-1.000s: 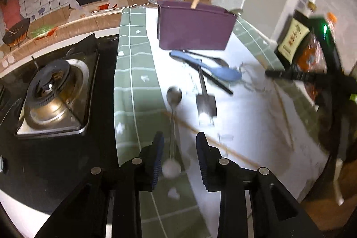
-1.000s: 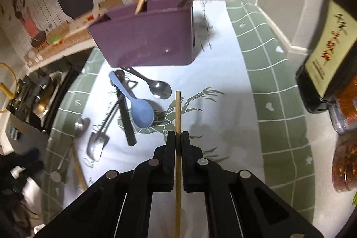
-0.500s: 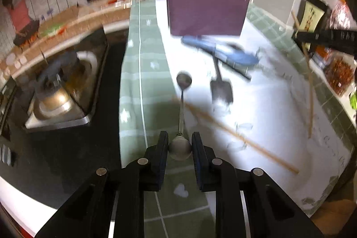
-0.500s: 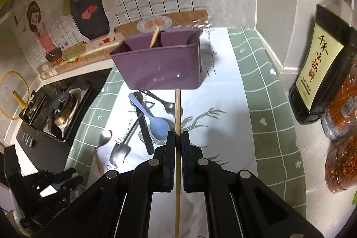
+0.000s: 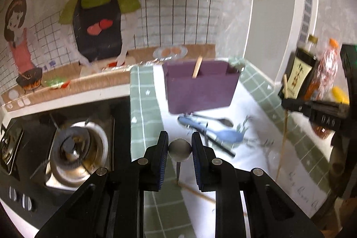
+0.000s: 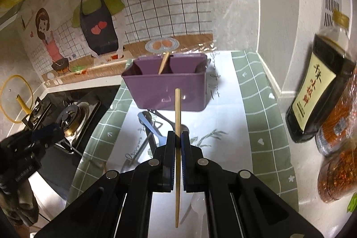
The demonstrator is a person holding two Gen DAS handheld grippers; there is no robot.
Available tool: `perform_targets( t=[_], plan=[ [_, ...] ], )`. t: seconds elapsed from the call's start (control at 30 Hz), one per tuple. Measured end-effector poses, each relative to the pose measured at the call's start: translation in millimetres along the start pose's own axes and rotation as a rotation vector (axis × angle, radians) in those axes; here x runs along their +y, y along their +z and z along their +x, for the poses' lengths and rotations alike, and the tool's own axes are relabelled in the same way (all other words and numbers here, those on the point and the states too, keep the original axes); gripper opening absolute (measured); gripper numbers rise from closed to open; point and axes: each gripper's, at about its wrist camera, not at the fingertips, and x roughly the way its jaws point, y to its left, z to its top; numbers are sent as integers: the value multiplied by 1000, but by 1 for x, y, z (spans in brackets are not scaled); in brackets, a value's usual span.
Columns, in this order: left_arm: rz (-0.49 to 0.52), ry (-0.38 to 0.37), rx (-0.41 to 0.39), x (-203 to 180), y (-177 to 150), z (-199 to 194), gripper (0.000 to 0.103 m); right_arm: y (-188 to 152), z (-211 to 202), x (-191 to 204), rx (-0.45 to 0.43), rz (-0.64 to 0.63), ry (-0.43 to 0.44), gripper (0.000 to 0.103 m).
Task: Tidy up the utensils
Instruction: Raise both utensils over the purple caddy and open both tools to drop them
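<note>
My left gripper (image 5: pixel 179 145) is shut on the round knob of a small metal spoon (image 5: pixel 179 148), whose handle hangs down below the pads, off the mat. My right gripper (image 6: pixel 177 137) is shut on a wooden chopstick (image 6: pixel 177 108) held upright and pointing at the purple utensil holder (image 6: pixel 167 90). The holder (image 5: pixel 200 90) stands at the back of the mat with one chopstick (image 5: pixel 197 67) in it. A blue spoon (image 5: pixel 221 134), a black-handled utensil and another metal spoon lie in front of it. A second chopstick (image 5: pixel 196 193) lies on the mat below my left gripper.
A gas stove (image 5: pixel 73 148) sits left of the green-and-white mat (image 5: pixel 142 117). A soy sauce bottle (image 6: pixel 319 86) and jars of red chili (image 6: pixel 341 126) stand along the right wall. The illustrated wall rises just behind the holder. My left gripper's body (image 6: pixel 33 139) shows at the left of the right wrist view.
My left gripper closed on the spoon's knob and lifted it off the mat. My right gripper rose with the chopstick, and both views now look higher up the wall.
</note>
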Motion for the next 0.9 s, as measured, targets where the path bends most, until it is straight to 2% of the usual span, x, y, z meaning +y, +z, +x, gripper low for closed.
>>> perform_targets(
  t=[0.13, 0.2, 0.4, 0.43, 0.53, 0.73, 0.9],
  plan=[
    [17, -24, -42, -2, 29, -8, 22, 16, -14, 7, -54, -23, 2, 5],
    [12, -51, -72, -3, 55, -16, 22, 33, -25, 12, -94, -43, 4, 5],
    [-14, -118, -205, 1, 144, -35, 22, 114, -73, 22, -303, -95, -49, 5],
    [-26, -131, -215, 4, 155, -34, 22, 132, -82, 23, -354, -100, -69, 5],
    [-68, -164, -236, 12, 189, -22, 22, 171, -88, 22, -425, -93, -75, 5],
    [-89, -172, -222, 20, 217, 27, 22, 212, -54, 11, -469, -47, -104, 5],
    [-108, -193, -164, 24, 214, 77, 22, 214, -5, 9, -429, -39, -114, 5]
  ],
)
